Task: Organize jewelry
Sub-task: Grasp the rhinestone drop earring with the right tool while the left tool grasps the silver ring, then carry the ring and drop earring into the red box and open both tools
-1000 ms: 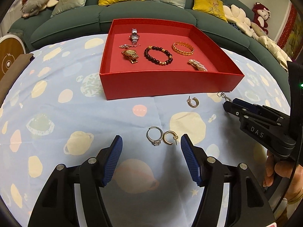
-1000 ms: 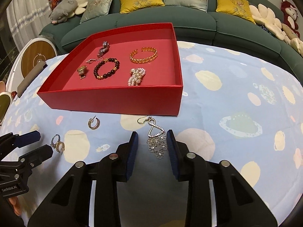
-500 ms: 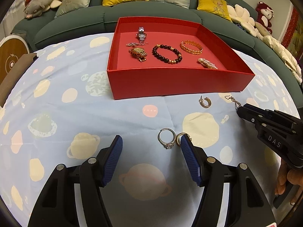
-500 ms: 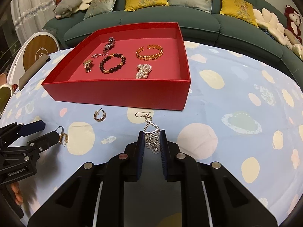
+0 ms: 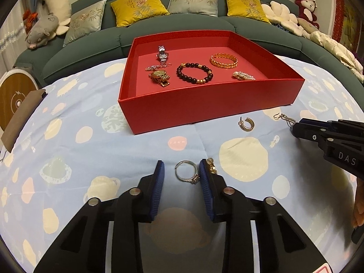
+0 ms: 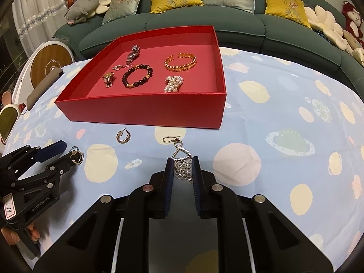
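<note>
Jewelry loose on cloth: we count a thin silver ring with a small stone setting (image 5: 187, 172), a small gold hoop earring (image 5: 211, 166) beside it, a ribbed gold half-hoop earring (image 5: 246, 124) nearer the box, and a silver drop earring with a lacy flower cluster (image 6: 183, 167).
Jewelry already stowed: dark bead bracelet with gold spacers (image 5: 194, 73), gold leaf-pattern cuff (image 5: 224, 61), pearl cluster piece (image 5: 243, 75), gold watch (image 5: 159, 77), steel link watch (image 5: 162, 54); spaced apart on the floor, we judge to keep them untangled.
Left gripper (image 5: 182, 177): jaws closing; ring lies between the blue ribbed pads, right pad at its stone, left pad apart; small gold hoop sits just outside the right finger.
Right gripper (image 6: 182, 170): pads narrow, flanking the flower cluster; contact looks likely, hook end free ahead.
Container: shallow red cardboard box (image 5: 204, 109), matte, open top.
Surface: pale blue planet-print cloth (image 5: 68, 150), soft, creased.
Risk, our judgement: flat thin ring may slip under pads.
</note>
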`<state>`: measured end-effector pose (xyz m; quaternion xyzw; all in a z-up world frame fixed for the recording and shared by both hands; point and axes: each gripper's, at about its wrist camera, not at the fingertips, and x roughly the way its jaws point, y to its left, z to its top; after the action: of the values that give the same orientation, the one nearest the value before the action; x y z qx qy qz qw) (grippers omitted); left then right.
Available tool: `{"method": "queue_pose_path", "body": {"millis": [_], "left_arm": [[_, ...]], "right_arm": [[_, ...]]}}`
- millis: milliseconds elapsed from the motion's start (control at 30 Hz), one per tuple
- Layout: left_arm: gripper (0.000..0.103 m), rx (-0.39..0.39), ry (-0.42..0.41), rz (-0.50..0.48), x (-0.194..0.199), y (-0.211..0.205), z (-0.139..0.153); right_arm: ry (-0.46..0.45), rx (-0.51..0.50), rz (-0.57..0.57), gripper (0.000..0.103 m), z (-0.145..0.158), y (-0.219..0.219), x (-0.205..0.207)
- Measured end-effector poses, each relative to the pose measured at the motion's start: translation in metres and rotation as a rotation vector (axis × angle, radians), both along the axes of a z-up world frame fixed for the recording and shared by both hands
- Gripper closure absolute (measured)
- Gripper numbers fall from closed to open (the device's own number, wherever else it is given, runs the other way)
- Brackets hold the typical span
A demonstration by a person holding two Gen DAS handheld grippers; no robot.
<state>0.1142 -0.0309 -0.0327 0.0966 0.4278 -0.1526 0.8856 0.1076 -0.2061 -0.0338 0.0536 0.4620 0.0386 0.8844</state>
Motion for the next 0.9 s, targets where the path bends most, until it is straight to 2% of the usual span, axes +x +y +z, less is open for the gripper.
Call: {"method": "queue_pose_path", "body": {"millis": [167, 400, 733, 900], "left_arm": [[0.083, -0.009, 0.013, -0.003, 0.001, -0.001, 0.001], [0.083, -0.077, 0.069, 0.013, 0.000, 0.008, 0.008], [0.083, -0.170, 0.012, 0.035, -0.003, 0.029, 0.047], [0.083, -0.207, -0.020, 0.054, 0.005, 0.037, 0.067]], "right_arm": [[-0.012, 0.007, 0.009, 0.087, 0.004, 0.002, -0.002], [-0.042, 0.013, 0.032, 0.090, 0.015, 0.007, -0.008], [-0.090, 0.015, 0.055, 0.091, 0.030, 0.014, -0.013], [-0.137, 0.028, 0.056, 0.091, 0.050, 0.014, -0.013]]}}
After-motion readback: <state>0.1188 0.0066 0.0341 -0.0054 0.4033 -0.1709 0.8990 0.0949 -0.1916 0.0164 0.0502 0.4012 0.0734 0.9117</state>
